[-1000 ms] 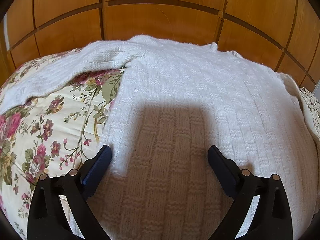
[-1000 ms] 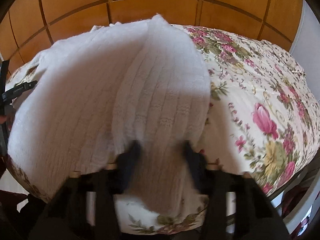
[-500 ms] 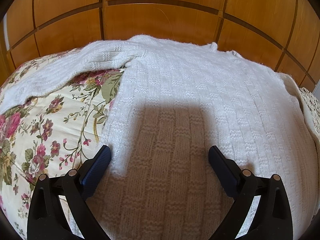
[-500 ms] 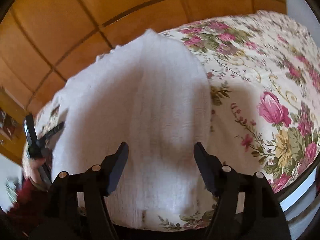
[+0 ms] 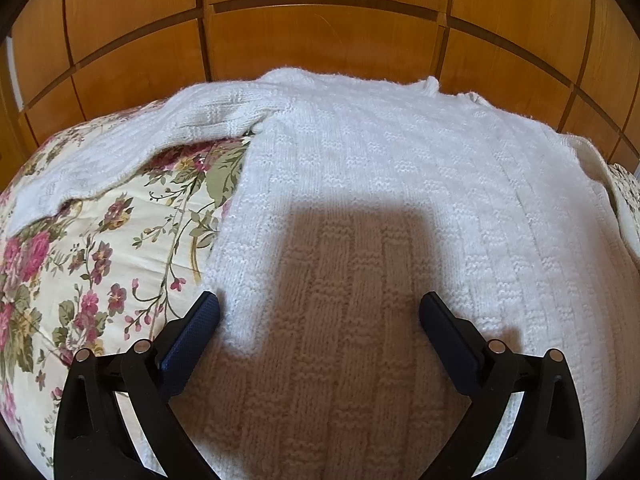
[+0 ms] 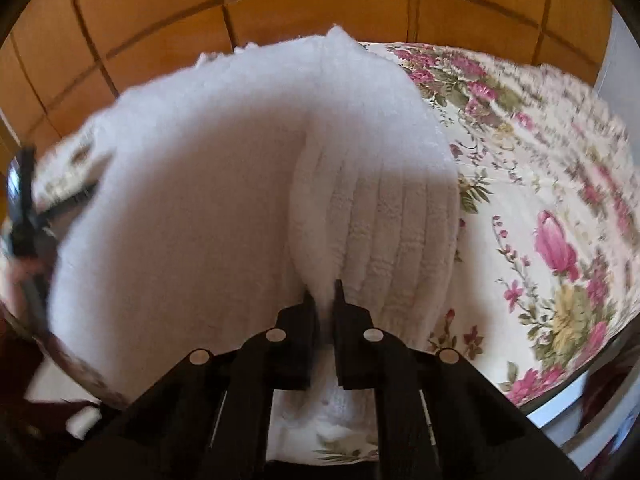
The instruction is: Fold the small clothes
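A white knitted sweater [image 5: 380, 184] lies spread on a floral bedspread [image 5: 100, 248], its left sleeve [image 5: 132, 148] stretched out to the left. My left gripper [image 5: 320, 312] is open and hovers over the sweater's lower left part, with one finger at the hem's edge. In the right wrist view the sweater [image 6: 208, 200] has its right sleeve [image 6: 384, 208] folded over the body. My right gripper [image 6: 325, 294] is shut on that sleeve's end. The left gripper shows blurred at the far left in the right wrist view [image 6: 24, 200].
A wooden panelled headboard [image 5: 320, 32] stands behind the bed. The bedspread [image 6: 540, 200] reaches to the right, with the bed's edge [image 6: 580, 392] at the lower right. A pale wall [image 6: 620, 60] is at the far right.
My right gripper, open around the sleeve half a second ago, has closed on the sleeve's end. The left gripper has hardly moved.
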Tool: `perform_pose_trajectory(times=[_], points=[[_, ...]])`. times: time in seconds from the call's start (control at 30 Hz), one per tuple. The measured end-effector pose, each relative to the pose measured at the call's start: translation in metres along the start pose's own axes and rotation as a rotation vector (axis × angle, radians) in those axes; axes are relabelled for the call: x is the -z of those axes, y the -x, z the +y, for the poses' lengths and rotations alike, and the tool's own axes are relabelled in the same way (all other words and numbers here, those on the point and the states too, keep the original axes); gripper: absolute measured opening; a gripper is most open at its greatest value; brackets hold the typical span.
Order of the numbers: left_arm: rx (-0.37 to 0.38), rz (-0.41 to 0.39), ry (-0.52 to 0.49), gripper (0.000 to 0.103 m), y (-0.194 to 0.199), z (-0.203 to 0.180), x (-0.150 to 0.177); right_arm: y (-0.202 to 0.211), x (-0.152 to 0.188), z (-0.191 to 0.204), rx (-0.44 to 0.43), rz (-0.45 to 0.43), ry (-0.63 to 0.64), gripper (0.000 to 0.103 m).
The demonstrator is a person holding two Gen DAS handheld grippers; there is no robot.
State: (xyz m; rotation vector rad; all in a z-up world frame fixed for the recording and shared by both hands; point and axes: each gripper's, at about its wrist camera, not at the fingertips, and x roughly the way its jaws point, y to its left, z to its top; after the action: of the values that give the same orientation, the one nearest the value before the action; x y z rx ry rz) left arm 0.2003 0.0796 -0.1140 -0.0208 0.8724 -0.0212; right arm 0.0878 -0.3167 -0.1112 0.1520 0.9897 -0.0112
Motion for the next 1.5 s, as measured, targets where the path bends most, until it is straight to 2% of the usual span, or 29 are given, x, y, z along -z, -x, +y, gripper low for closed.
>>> perform_pose_trajectory(times=[0.17, 0.33, 0.4, 0.5, 0.6, 0.63, 0.67, 0.73, 0.8, 0.87, 0.93, 0.97, 1.03, 1.1, 1.2, 1.23, 1.3, 1.33, 1.37, 1.4, 1.5], points=[[0.0, 0.001, 0.0, 0.099, 0.0, 0.0, 0.0, 0.016, -0.026, -0.005, -0.209, -0.019, -0.13, 0.007], [0.001, 0.0, 0.001, 0.099, -0.001, -0.001, 0.0, 0.022, -0.064, 0.003, -0.458, -0.054, -0.249, 0.007], [0.002, 0.0, 0.001, 0.099, -0.001, -0.001, 0.0, 0.015, -0.08, 0.016, -0.509, -0.073, -0.26, 0.007], [0.001, 0.001, 0.0, 0.099, -0.001, -0.001, 0.0, -0.011, -0.1, 0.041, -0.536, -0.098, -0.248, 0.007], [0.004, 0.004, 0.002, 0.099, -0.001, 0.0, 0.0, -0.049, -0.112, 0.058, -0.508, -0.069, -0.247, 0.013], [0.005, 0.01, 0.002, 0.099, -0.001, 0.0, -0.001, -0.065, -0.113, 0.062, -0.497, -0.05, -0.246, 0.022], [0.008, 0.019, 0.0, 0.099, -0.001, -0.001, -0.002, -0.08, -0.112, 0.065, -0.472, -0.032, -0.238, 0.045], [0.019, 0.038, 0.002, 0.099, 0.002, 0.0, -0.005, -0.092, -0.108, 0.066, -0.441, -0.042, -0.213, 0.045], [0.043, 0.045, 0.008, 0.099, 0.009, 0.001, -0.009, -0.08, -0.102, 0.06, -0.411, -0.142, -0.195, 0.049], [0.105, -0.005, 0.045, 0.099, 0.028, -0.001, -0.011, -0.054, -0.092, 0.048, -0.333, -0.309, -0.18, 0.074], [0.198, -0.028, 0.067, 0.099, 0.04, -0.011, -0.016, -0.039, -0.082, 0.042, -0.201, -0.418, -0.155, 0.077], [0.244, -0.014, 0.068, 0.098, 0.042, -0.021, -0.019, -0.036, -0.078, 0.04, -0.1, -0.452, -0.144, 0.079], [0.34, 0.017, 0.054, 0.091, 0.042, -0.045, -0.024, -0.039, -0.072, 0.036, 0.039, -0.474, -0.146, 0.083], [0.396, 0.04, 0.027, 0.08, 0.04, -0.069, -0.027, -0.052, -0.066, 0.032, 0.112, -0.444, -0.169, 0.084], [0.465, 0.093, -0.024, 0.075, 0.026, -0.108, -0.029, -0.067, -0.058, 0.022, 0.146, -0.38, -0.221, 0.084], [0.486, 0.132, -0.033, 0.073, 0.016, -0.122, -0.028, -0.068, -0.057, 0.018, 0.154, -0.372, -0.241, 0.087], [0.507, 0.186, -0.034, 0.052, 0.003, -0.139, -0.026, -0.069, -0.054, 0.007, 0.168, -0.361, -0.288, 0.092], [0.497, 0.178, -0.038, 0.046, 0.0, -0.146, -0.027, -0.07, -0.054, 0.004, 0.166, -0.355, -0.302, 0.093], [0.502, 0.167, -0.038, 0.029, -0.001, -0.151, -0.028, -0.073, -0.054, -0.001, 0.152, -0.344, -0.32, 0.094], [0.517, 0.173, -0.033, 0.017, -0.001, -0.153, -0.029, -0.071, -0.054, -0.004, 0.143, -0.34, -0.329, 0.094], [0.564, 0.173, 0.0, 0.009, 0.001, -0.147, -0.047, -0.07, -0.053, -0.009, 0.132, -0.352, -0.345, 0.095]])
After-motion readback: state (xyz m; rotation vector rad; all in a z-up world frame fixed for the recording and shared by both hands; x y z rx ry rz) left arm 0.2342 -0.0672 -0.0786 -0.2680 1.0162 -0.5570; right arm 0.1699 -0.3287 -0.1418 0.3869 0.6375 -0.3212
